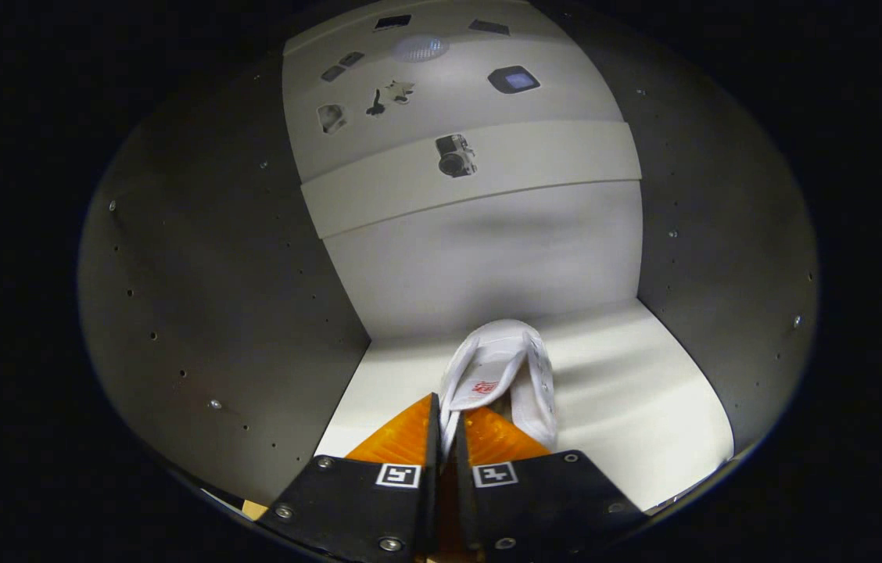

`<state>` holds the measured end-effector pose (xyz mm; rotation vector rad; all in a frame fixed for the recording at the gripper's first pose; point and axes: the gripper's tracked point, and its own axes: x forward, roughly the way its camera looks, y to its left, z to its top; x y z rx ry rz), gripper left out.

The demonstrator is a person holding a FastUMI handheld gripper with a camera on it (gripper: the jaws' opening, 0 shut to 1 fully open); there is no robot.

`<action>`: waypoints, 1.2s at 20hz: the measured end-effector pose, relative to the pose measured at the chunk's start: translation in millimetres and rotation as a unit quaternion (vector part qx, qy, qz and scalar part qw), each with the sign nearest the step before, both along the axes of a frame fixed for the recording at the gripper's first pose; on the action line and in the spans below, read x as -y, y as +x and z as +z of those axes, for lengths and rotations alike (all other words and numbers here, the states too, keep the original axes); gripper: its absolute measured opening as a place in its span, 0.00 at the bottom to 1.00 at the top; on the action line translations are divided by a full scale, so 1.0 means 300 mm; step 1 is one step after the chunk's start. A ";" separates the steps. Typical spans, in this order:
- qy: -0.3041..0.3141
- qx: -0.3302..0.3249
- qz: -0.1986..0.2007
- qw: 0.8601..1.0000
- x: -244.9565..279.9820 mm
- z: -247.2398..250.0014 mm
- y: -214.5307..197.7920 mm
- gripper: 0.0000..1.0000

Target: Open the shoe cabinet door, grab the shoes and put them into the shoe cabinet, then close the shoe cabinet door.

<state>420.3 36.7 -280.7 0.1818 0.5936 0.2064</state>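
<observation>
My gripper (447, 414) is nearly closed, its two fingers pinching the near rim of the white shoe (505, 375), which points away from me onto the pale shelf (629, 391) inside the shoe cabinet (198, 297). Grey side walls with peg holes stand close on left and right, and a higher shelf (472, 184) crosses beyond the shoe, before the back panel.
</observation>
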 end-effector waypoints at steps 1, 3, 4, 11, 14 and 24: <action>-0.002 0.000 -0.001 1.000 0.001 0.005 -0.008 0.14; -0.006 0.005 -0.006 1.000 0.002 0.019 -0.016 0.25; -0.008 0.006 -0.010 1.000 0.007 0.026 -0.027 0.32; -0.013 0.031 -0.033 0.999 0.027 0.114 -0.152 0.72; -0.020 0.040 -0.038 0.998 0.034 0.143 -0.227 0.79; -0.051 0.066 -0.064 0.995 0.054 0.235 -0.554 0.88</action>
